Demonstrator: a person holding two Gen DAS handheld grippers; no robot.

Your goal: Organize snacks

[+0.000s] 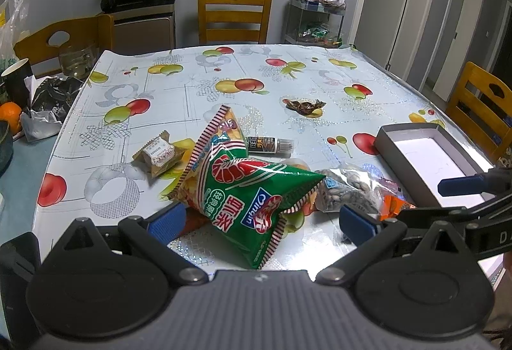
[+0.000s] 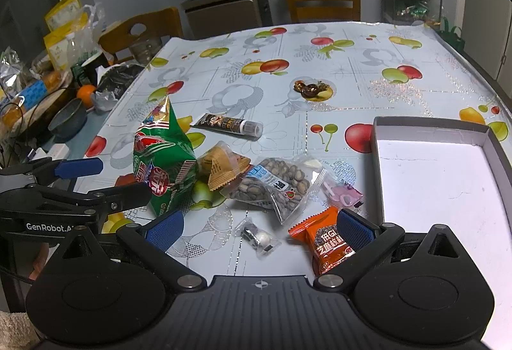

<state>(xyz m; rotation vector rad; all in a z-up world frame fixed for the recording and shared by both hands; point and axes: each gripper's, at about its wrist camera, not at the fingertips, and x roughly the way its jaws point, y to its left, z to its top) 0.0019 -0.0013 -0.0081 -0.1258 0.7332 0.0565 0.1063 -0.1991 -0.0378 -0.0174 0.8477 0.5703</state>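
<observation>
A green shrimp-chip bag (image 1: 252,190) lies between the fingers of my open left gripper (image 1: 260,222), untouched by either pad as far as I can tell. In the right wrist view the same bag (image 2: 163,158) stands beside the left gripper (image 2: 123,177). My right gripper (image 2: 260,226) is open low over the table, a small clear packet (image 2: 259,238) between its fingers and an orange packet (image 2: 329,241) by its right finger. A grey box (image 2: 428,123) with a white floor sits at the right. A seed bag (image 2: 275,186), a yellow packet (image 2: 224,171) and a pink packet (image 2: 342,193) lie in between.
A black tube (image 2: 227,125) and a dark wrapped candy (image 2: 312,89) lie farther out on the fruit-print tablecloth (image 2: 352,62). Left of the cloth are a bowl (image 2: 68,121), an orange (image 2: 85,92) and bags. Wooden chairs (image 1: 235,14) stand around the table.
</observation>
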